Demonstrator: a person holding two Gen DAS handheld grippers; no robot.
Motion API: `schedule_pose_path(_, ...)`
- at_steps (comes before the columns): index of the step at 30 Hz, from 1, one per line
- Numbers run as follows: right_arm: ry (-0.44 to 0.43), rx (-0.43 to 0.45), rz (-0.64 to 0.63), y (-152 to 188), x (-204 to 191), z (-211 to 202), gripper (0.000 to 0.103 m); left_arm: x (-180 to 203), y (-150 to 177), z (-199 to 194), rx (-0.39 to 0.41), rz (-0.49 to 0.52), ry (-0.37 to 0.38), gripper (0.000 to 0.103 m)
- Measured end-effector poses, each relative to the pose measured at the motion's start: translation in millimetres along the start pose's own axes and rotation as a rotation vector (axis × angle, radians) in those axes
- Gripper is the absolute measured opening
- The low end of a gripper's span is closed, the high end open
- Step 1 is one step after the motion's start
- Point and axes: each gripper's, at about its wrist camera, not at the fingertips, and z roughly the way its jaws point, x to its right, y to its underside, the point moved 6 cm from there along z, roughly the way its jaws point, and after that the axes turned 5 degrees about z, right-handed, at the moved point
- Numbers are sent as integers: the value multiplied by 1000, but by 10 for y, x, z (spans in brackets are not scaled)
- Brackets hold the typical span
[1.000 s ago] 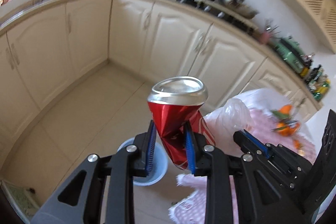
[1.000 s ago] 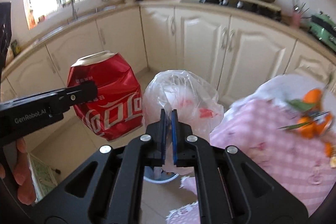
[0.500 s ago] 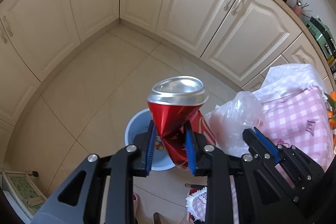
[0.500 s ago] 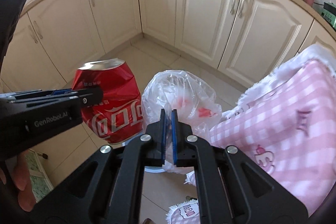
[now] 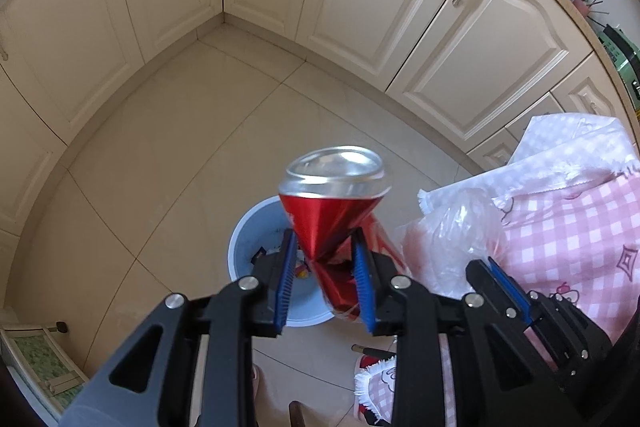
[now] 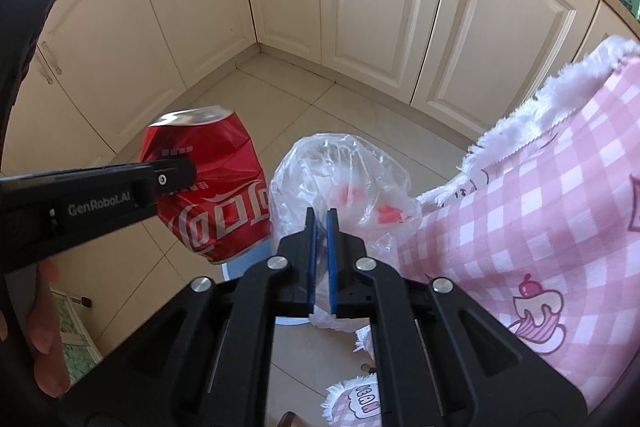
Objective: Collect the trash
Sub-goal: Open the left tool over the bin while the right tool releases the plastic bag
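Both hands have come down and tipped forward since a second ago: the stove and window have slid out of view, and the round pale-blue waste bin (image 5: 256,251) on the tiled floor now sits right under the load. I judge the drop to be the next step — the carrying looks done.

The left tongs (image 5: 325,277) grip the crushed red aluminium drink can (image 5: 332,219) at its pinched waist, at a narrow gap; their jaws have just been opening a little, yet the blue pads (image 5: 362,269) still press on the can, which hangs over the bin's mouth.

The right tongs (image 6: 321,259) are closed almost to nothing on the neck of the crumpled clear plastic bag (image 6: 344,183), just beside the can and against the pink checked tablecloth (image 6: 540,227) — above the bin's near rim, as far as I can tell.
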Motion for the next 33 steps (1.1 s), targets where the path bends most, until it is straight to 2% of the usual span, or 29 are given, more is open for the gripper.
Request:
schedule_pose_path(2, -1, -3, 4, 16, 10, 12, 5, 15, 3, 8, 0, 5, -5, 38)
schedule_pose_path(5, -6, -7, 8, 20, 20, 29, 5, 22, -12, -10, 17, 4, -12, 45)
schedule_pose_path(12, -29, -19, 15, 7, 4, 33, 5, -124, 29, -67, 9, 3, -42, 45)
schedule_pose_path(17, -49, -31, 22, 23, -51, 63, 5, -365, 95, -126, 2, -43, -64, 46)
schedule_pose_path(33, -146, -38, 19, -39, -454, 73, 6, -860, 186, -484, 34, -89, -109, 46)
